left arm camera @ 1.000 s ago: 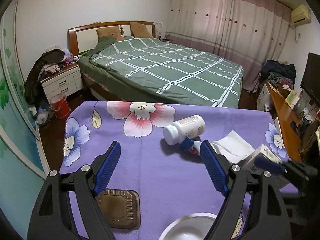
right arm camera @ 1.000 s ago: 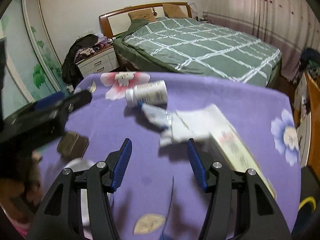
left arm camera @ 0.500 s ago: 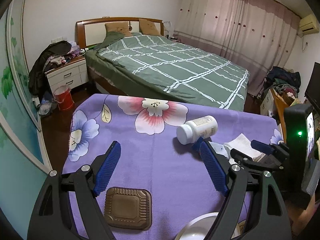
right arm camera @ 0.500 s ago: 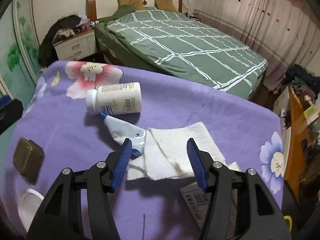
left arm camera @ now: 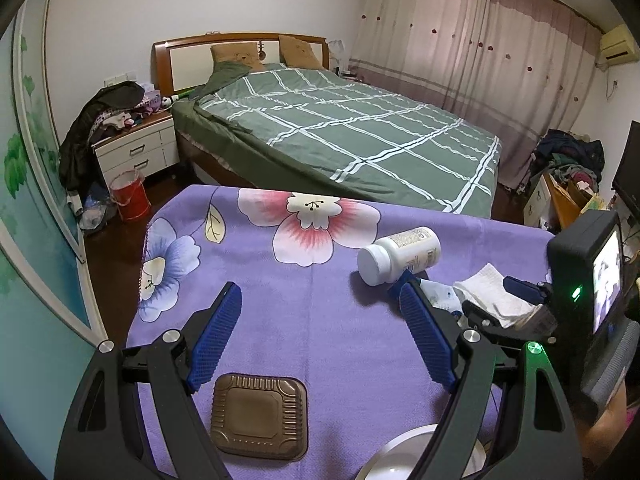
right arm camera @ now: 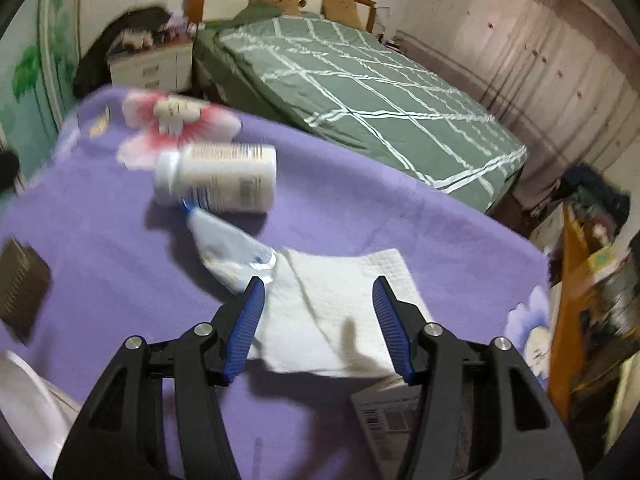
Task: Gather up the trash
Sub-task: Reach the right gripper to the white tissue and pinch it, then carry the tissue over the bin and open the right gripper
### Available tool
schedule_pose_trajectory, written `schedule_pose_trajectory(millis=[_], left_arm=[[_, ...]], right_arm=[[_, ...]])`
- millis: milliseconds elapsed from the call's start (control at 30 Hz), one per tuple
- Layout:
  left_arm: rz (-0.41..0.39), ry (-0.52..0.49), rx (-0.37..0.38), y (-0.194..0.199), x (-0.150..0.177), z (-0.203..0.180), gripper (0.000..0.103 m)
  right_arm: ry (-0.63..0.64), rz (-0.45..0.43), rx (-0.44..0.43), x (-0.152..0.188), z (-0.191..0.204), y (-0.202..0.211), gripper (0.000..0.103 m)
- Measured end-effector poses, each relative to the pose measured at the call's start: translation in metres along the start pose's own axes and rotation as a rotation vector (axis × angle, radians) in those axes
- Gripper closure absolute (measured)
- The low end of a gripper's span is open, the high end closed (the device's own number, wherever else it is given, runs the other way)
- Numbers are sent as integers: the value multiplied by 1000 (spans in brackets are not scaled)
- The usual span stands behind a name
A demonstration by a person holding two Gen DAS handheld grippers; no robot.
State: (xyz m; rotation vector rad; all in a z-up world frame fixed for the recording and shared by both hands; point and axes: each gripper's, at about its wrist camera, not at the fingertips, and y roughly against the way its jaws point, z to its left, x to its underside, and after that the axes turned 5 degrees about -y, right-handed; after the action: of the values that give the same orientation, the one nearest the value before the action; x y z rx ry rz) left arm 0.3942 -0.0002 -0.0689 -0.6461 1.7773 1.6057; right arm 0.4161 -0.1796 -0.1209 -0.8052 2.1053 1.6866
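White paper towel (right arm camera: 340, 304) flat on the purple cloth (right arm camera: 120, 240), between the spread fingers of your right gripper (right arm camera: 318, 324), crumpled tube (right arm camera: 228, 248) and toppled white bottle (right arm camera: 218, 178) just beyond, your left gripper (left arm camera: 320, 336) spread over bare cloth, holding nothing.

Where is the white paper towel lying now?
In the right wrist view, the paper towel lies flat on the purple cloth under the open right claw, beside the squeezed tube.

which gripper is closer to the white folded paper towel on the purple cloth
Right. The right gripper hangs open straddling the white folded paper towel, which lies between its fingers. The left gripper sits open over bare purple cloth, with the towel off to its right.
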Motion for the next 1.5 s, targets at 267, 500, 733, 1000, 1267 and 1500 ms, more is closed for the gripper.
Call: schedule_pose_trajectory(millis=[267, 500, 733, 1000, 1267, 1500], left_arm=[[2, -3, 3, 0, 1, -1, 22], [-2, -10, 8, 4, 0, -5, 22], [-8, -16, 18, 9, -1, -8, 23], [-32, -25, 31, 24, -4, -12, 23], [-55, -48, 63, 54, 5, -33, 22], [-54, -66, 95, 73, 17, -60, 22]], right_arm=[[17, -9, 72, 3, -18, -1, 97], [-119, -11, -143, 6, -51, 23, 98], [-224, -67, -294, 7, -69, 67, 98], [-321, -181, -394, 18, -102, 138, 98], [-406, -258, -390, 66, -148, 202, 98], [-511, -272, -331, 132, -198, 231, 97]])
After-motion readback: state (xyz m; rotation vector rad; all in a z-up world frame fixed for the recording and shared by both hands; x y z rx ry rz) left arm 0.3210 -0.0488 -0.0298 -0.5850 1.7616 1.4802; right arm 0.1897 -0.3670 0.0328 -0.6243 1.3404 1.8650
